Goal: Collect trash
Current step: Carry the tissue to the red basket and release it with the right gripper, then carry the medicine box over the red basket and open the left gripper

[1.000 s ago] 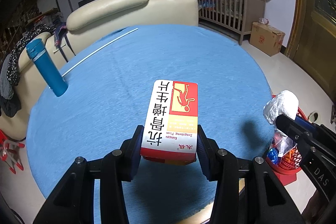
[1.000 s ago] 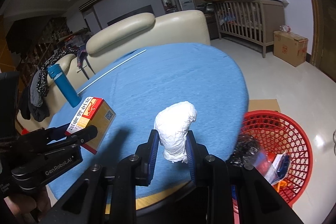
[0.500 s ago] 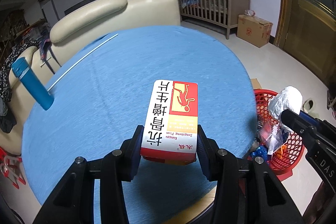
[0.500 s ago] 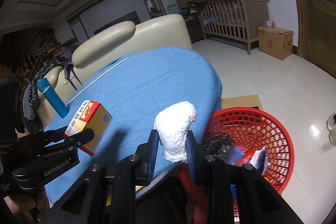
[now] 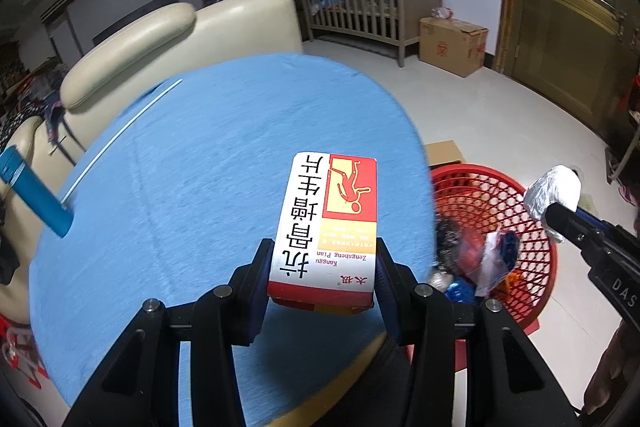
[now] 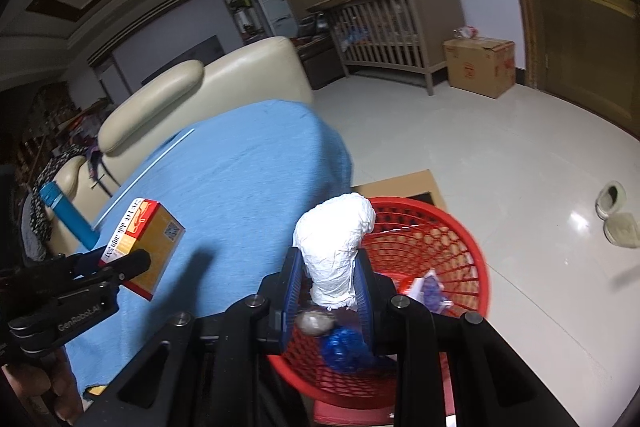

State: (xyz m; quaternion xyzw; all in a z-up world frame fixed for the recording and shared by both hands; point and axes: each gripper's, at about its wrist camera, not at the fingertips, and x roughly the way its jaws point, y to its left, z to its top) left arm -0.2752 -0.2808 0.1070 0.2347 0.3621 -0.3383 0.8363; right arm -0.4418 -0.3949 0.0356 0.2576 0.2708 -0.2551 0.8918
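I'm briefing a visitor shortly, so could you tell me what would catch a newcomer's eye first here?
Probably the red mesh basket of trash on the floor beside the blue table, with the right gripper holding a crumpled white wad over it. Next, the red-and-white medicine box clamped in the left gripper above the table's edge.

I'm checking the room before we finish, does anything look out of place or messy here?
Mostly tidy. One oddity: a thin white rod lies loose across the blue table. On the floor, a pair of slippers sits apart from everything. The red basket stands upright; nothing looks spilled.
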